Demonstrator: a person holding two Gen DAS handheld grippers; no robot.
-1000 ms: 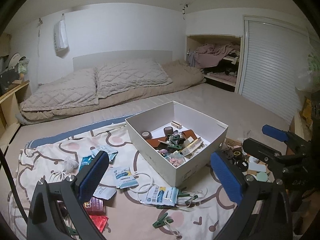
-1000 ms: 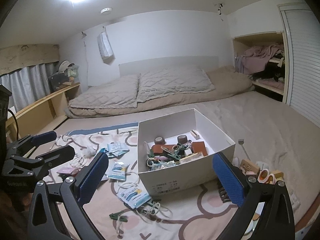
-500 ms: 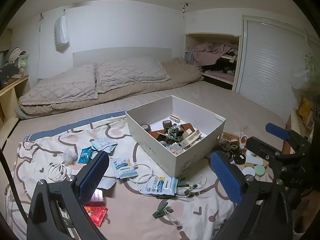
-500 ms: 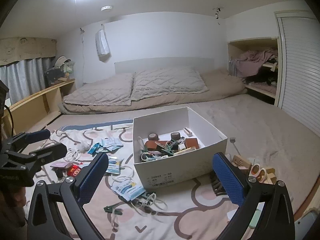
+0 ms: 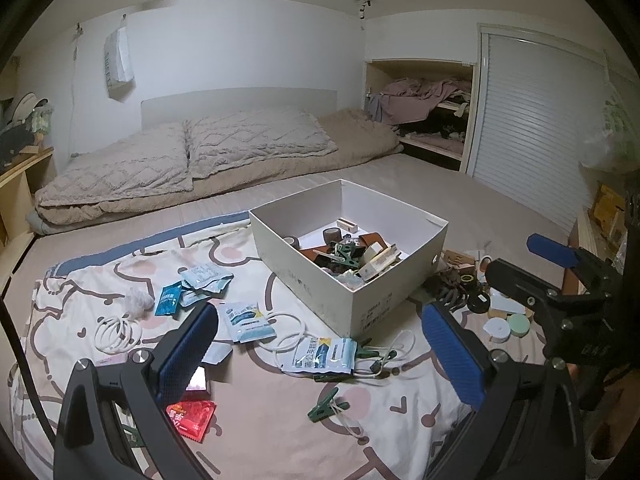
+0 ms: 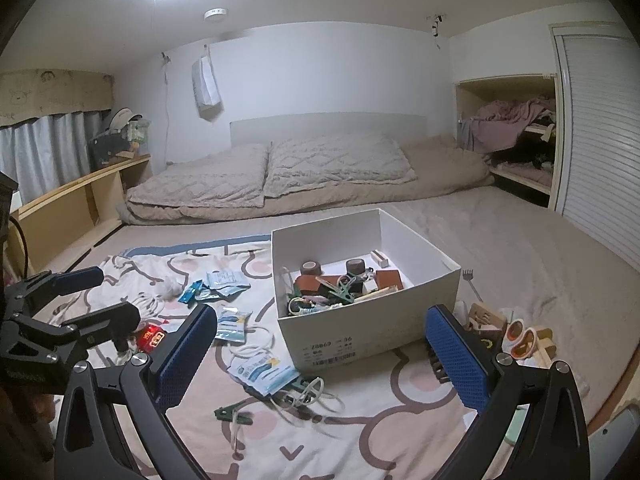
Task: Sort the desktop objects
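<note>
Over the last second both grippers had pulled back and up from the bed, so the white box and the litter on the patterned blanket sat lower in each view. The left gripper and right gripper hung wide open, holding nothing. Blue sachets, a green clip and white cable rings lay loose toward the blanket's near edge, left of the box, so much sorting probably remained, and no target looked chosen yet
</note>
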